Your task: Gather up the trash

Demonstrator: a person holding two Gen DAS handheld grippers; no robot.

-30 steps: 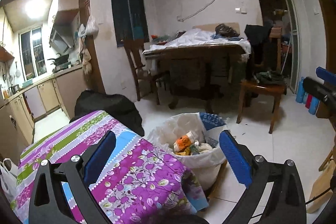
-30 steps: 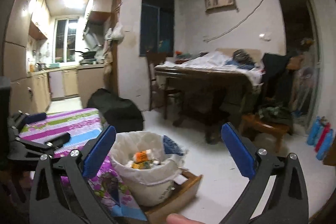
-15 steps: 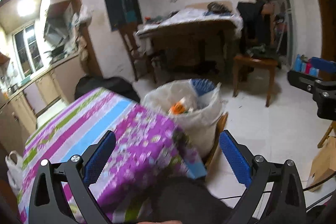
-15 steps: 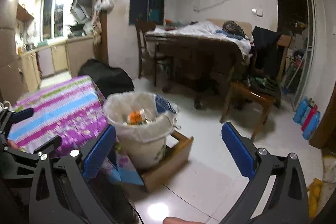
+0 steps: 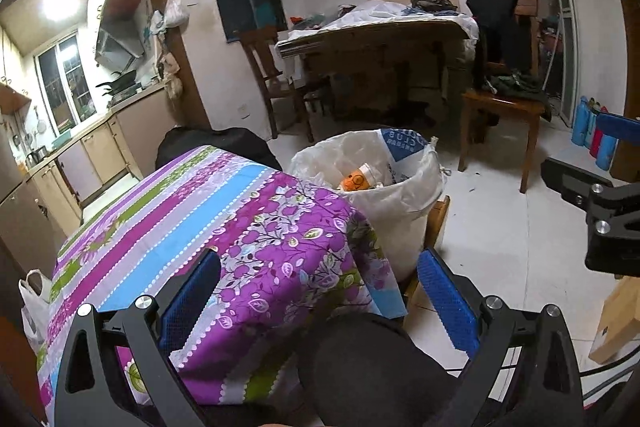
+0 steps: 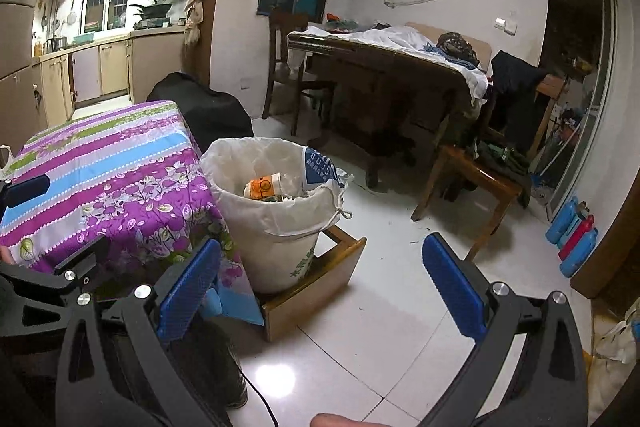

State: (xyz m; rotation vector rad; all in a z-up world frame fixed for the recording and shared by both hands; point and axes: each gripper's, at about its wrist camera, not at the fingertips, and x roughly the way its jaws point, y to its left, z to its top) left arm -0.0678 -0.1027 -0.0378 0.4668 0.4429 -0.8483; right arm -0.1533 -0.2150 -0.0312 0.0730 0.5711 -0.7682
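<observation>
A white-lined trash bin (image 6: 276,227) stands on the floor beside a small table with a purple flowered cloth (image 6: 108,179); it also shows in the left wrist view (image 5: 396,203). Trash lies inside, with an orange and white cup (image 6: 262,187) on top, also in the left wrist view (image 5: 358,179). My left gripper (image 5: 320,299) is open and empty, held above the near corner of the cloth (image 5: 240,239). My right gripper (image 6: 320,287) is open and empty, held above the floor in front of the bin.
The bin sits in a low wooden tray (image 6: 320,287). A large wooden table (image 6: 384,67) with clothes, wooden chairs (image 6: 476,183), a black bag (image 6: 200,115) and blue and red bottles (image 6: 576,235) stand around. White tiled floor (image 6: 380,327) lies ahead. Kitchen cabinets are at left.
Both grippers have drawn back and tilted down from the bin, so it now sits farther off. Both stay open and empty.
</observation>
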